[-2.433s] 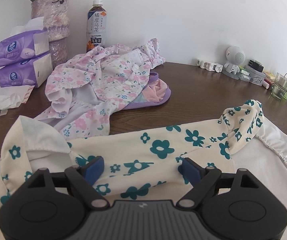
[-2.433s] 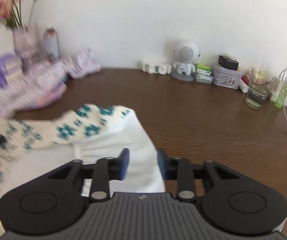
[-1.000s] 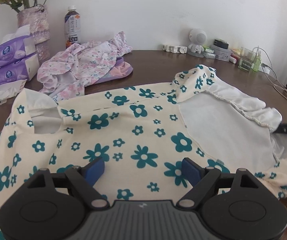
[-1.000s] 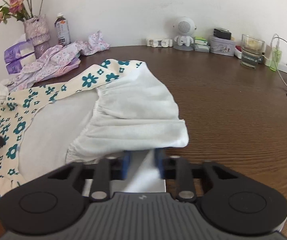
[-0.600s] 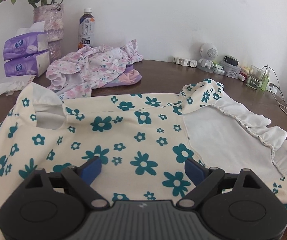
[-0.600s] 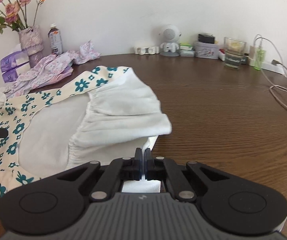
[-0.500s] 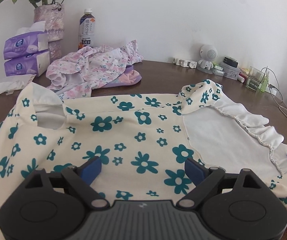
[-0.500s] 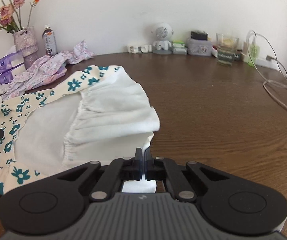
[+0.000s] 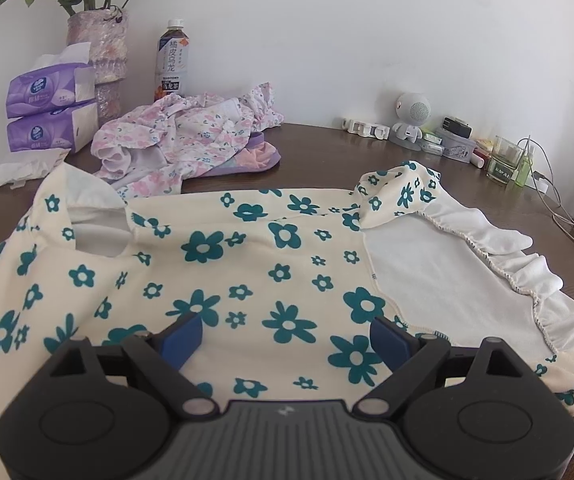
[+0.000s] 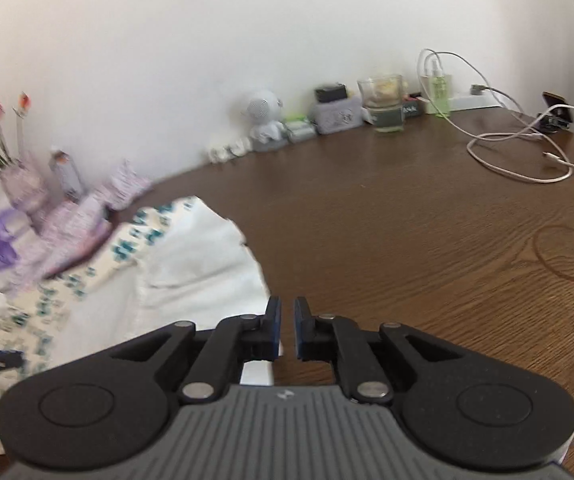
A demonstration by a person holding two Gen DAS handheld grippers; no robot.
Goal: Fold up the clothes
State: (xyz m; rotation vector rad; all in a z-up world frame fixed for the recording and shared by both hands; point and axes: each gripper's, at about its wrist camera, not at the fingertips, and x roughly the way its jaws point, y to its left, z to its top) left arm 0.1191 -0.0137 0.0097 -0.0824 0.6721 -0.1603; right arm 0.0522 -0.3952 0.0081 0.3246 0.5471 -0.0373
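While it lies spread wide on the bench (image 10: pixel 407 240), item 1: cream garment w/ teal flowers (image 9: pixel 247 264), white lining (image 9: pixel 447 272) turned up at right end. Fits smoothing-out or a fold part-made.
Left tongs (image 9: pixel 287 332): wide apart, over near edge, holding nothing.
Right tongs (image 10: pixel 287 316): parted by a slit, nothing between; white hem just beside.
Good practice, prob.: grip edge at matching pts, keep cloth taut, align seams.
Room: bare bench to right. Pink floral pile (image 9: pixel 183 140) close at far-left corner; cable (image 10: pixel 527 168) & glass (image 9: pixel 505 160) well apart.

Motion blur smears the flowered garment (image 10: pixel 135 240) and flower vase (image 10: pixel 19 184) in the right wrist view.
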